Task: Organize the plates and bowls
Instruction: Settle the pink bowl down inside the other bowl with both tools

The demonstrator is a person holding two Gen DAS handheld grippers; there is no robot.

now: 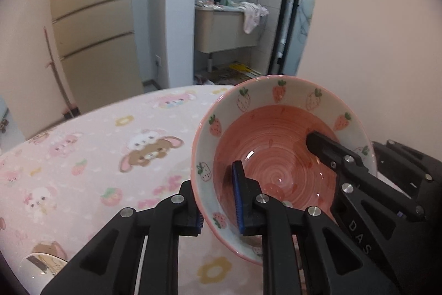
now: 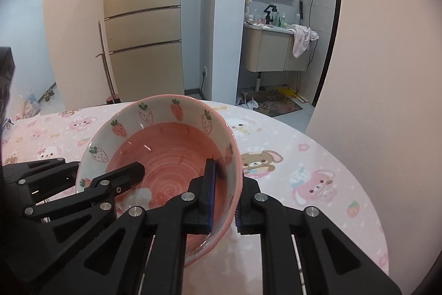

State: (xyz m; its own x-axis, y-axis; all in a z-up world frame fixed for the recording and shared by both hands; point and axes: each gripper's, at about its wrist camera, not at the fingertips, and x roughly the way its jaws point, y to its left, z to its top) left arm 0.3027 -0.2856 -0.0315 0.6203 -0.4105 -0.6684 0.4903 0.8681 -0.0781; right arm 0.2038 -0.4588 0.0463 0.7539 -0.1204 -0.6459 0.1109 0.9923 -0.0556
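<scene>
In the left view the left claw (image 1: 219,208) is pinching the pink bowl's (image 1: 279,156) near-left wall above the bench (image 1: 83,156), and in the right view the right claw (image 2: 223,208) is pinching the bowl's right wall, so both are holding it from opposite sides.

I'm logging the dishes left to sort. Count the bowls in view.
1. The strawberry bowl is tilted above the pink tablecloth, its rim pinched by both tools. A white dish edge at the left view's lower corner is too cut off to identify.

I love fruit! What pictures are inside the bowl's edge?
Pink and white strawberries ring the bowl inside its rim; clearest in the right wrist view.
</scene>
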